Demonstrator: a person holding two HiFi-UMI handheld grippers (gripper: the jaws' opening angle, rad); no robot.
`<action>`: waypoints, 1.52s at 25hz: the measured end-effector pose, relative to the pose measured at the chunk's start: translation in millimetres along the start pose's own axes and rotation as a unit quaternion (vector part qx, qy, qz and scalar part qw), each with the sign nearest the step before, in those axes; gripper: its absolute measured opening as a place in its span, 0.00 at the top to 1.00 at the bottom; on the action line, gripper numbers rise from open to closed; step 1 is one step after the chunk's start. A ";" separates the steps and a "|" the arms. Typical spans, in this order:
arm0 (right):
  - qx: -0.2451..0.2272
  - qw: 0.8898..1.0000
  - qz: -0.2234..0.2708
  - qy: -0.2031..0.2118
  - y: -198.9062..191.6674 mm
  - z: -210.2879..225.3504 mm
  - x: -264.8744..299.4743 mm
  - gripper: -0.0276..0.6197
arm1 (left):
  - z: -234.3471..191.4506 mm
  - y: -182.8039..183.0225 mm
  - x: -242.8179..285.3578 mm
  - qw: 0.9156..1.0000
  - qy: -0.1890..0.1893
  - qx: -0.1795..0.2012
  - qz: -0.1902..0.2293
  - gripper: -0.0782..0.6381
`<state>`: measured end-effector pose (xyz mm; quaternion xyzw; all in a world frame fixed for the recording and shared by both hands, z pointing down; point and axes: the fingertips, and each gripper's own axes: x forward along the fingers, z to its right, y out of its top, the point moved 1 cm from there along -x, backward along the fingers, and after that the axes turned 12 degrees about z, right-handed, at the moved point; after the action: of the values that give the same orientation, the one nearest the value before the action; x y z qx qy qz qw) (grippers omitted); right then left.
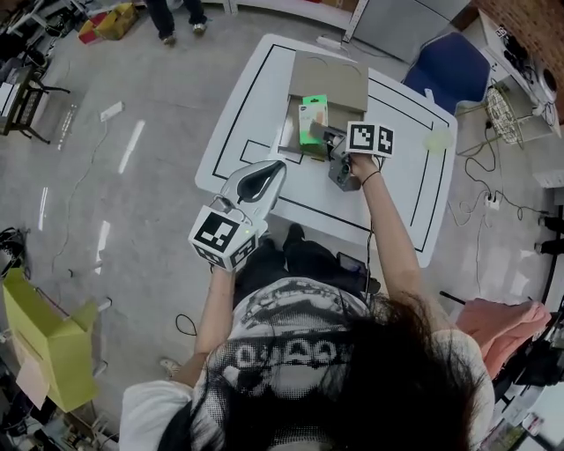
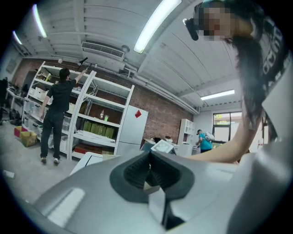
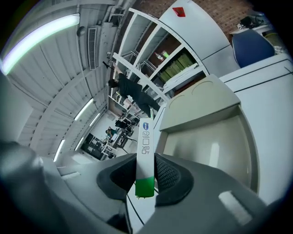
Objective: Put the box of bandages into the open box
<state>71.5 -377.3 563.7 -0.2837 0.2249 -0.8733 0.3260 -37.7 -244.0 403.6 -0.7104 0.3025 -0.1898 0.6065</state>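
The bandage box point(image 1: 312, 116) is green and white, and my right gripper point(image 1: 321, 137) is shut on its lower end. It hangs over the left part of the open cardboard box point(image 1: 339, 84) on the white table point(image 1: 405, 176). In the right gripper view the bandage box point(image 3: 145, 155) stands edge-on between the pads, with the open box's point(image 3: 215, 137) pale inside just beyond it. My left gripper point(image 1: 264, 176) is held up at the table's near edge, apart from both boxes. Its pads point(image 2: 137, 171) meet with nothing between them.
A blue chair point(image 1: 451, 63) stands behind the table's far right corner. A small pale green object point(image 1: 438, 139) lies on the table's right side. A person point(image 1: 176, 18) stands on the floor beyond the table. A yellow box point(image 1: 44, 339) sits at the lower left.
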 end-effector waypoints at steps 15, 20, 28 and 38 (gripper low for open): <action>-0.048 0.988 -0.139 -0.053 -27.0 51.6 43.5 0.81 | -15.0 -0.6 -4.1 0.999 0.042 0.009 -0.008 0.89; -0.059 0.985 -0.152 -0.060 -30.3 55.4 46.1 0.81 | -15.3 1.3 -7.5 0.999 0.047 0.012 -0.008 0.89; -0.142 0.969 -0.182 -0.092 -37.6 68.6 36.8 0.61 | -14.5 4.3 -13.0 0.999 0.047 0.014 -0.010 0.89; -0.150 0.969 -0.153 -0.125 -19.0 72.3 19.8 0.57 | -13.6 4.7 -14.0 0.999 0.037 0.014 -0.012 0.89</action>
<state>97.1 -393.0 635.0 -0.4675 0.2646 -0.8266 0.1676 -57.8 -245.3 403.0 -0.6975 0.3136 -0.2272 0.6029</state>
